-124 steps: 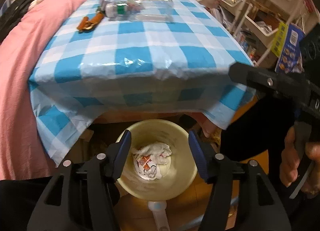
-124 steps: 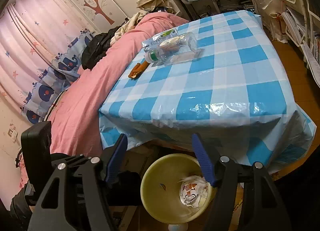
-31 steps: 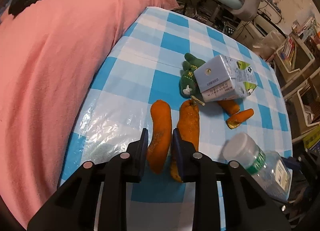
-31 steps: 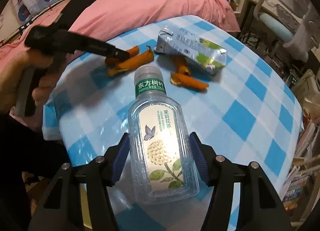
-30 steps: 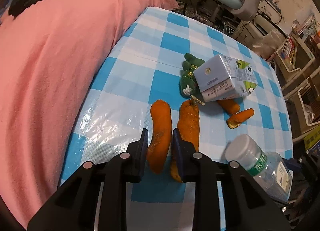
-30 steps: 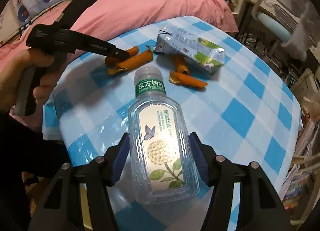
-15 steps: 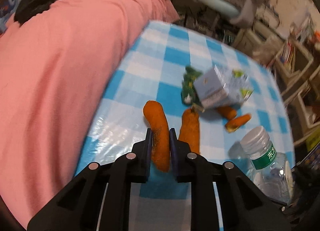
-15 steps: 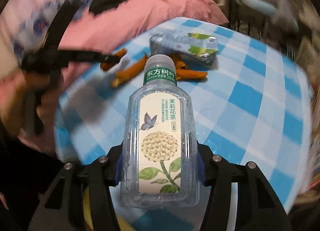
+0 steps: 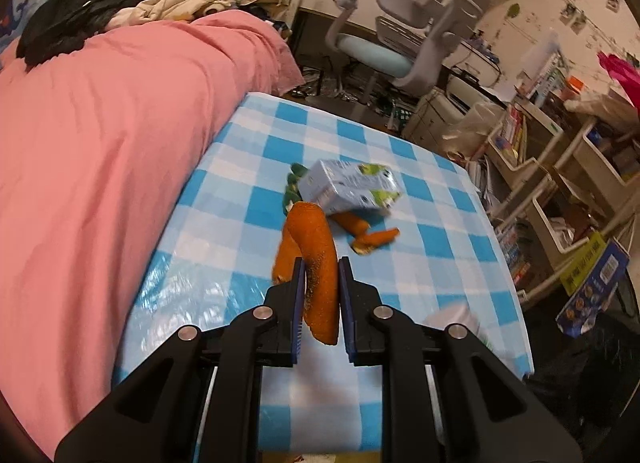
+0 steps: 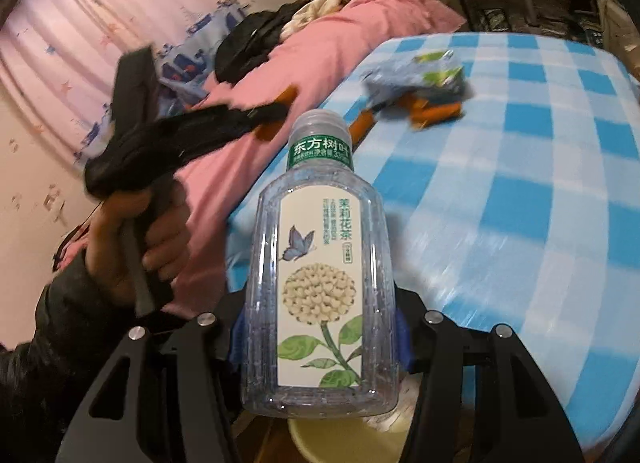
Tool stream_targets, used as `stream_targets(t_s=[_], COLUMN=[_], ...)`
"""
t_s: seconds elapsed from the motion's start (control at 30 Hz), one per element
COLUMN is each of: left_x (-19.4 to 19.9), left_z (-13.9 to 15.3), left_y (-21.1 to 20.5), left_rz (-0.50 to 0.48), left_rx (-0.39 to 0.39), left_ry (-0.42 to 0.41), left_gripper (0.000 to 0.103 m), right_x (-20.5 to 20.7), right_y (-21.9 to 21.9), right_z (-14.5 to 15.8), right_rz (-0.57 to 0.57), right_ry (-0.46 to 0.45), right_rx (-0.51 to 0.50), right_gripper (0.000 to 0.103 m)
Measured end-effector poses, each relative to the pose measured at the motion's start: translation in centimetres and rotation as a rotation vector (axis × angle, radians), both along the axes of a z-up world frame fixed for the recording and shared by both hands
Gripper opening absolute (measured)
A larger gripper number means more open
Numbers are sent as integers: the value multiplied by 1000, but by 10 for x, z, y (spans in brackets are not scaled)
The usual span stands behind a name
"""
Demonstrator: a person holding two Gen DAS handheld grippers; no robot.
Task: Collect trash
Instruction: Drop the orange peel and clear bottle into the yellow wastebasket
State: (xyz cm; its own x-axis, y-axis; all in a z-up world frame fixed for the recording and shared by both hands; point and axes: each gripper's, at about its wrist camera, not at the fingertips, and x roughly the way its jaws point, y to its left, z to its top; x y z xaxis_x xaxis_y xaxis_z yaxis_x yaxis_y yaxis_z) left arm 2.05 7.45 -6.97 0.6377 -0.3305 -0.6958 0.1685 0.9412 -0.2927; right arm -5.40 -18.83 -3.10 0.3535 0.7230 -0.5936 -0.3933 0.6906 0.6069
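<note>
My left gripper (image 9: 320, 303) is shut on an orange peel strip (image 9: 316, 259), lifted off the blue checked tablecloth (image 9: 420, 271). A second peel strip (image 9: 285, 255) lies just behind it, and smaller peel pieces (image 9: 372, 239) rest beside a crumpled drink carton (image 9: 348, 187). My right gripper (image 10: 318, 343) is shut on a clear plastic tea bottle (image 10: 320, 291) with a flower label, raised off the table near its front edge. Below the bottle shows the rim of a yellow bin (image 10: 320, 439). In the right wrist view a hand (image 10: 140, 239) holds the left gripper with the peel (image 10: 276, 119).
A pink blanket (image 9: 100, 167) covers the bed to the left of the table. An office chair (image 9: 400, 43) stands behind the table. Shelves (image 9: 560, 191) with books and boxes crowd the right side. A green item (image 9: 294, 187) lies by the carton.
The left gripper closed on one peel strip and lifted it off the cloth. The right gripper closed on the bottle and carried it up and back toward the table's front edge.
</note>
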Motion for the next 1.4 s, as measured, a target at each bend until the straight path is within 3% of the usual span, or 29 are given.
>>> stream_targets(t_s=[0.27,0.43,0.63,0.83,1.1,1.27,1.4], left_x=[-37,-57,-79,-99,-136,-167,-188], left_z=[1,-1,-7,-16,-39,-64,-90], left_y=[-4,-9,-14,-17,-38,-59,-71], left_rz=[-17,-33,-45,-51,-114,-162,-204], left_rx=[-2,9,15,16,23,64,84], left_ry=[-9,-11,7,30,108,201,329], left_gripper=[16,16,16,16,16,16,16], right_x=[-59,-76,-85,-83,-80,-80,-81], right_y=[32,50,66,50,5,-20,-26], right_z=[-31,-57,-77,-62,-36,-29,-27], right_rz=[120,172,203,115,-125,-238,-277], right_ry=[68,141,167,103,9,-9,-24], right_rx=[-93,-148,-254,-200,-125,-86,-73], right_gripper=[55,55,59,64,71,71,71])
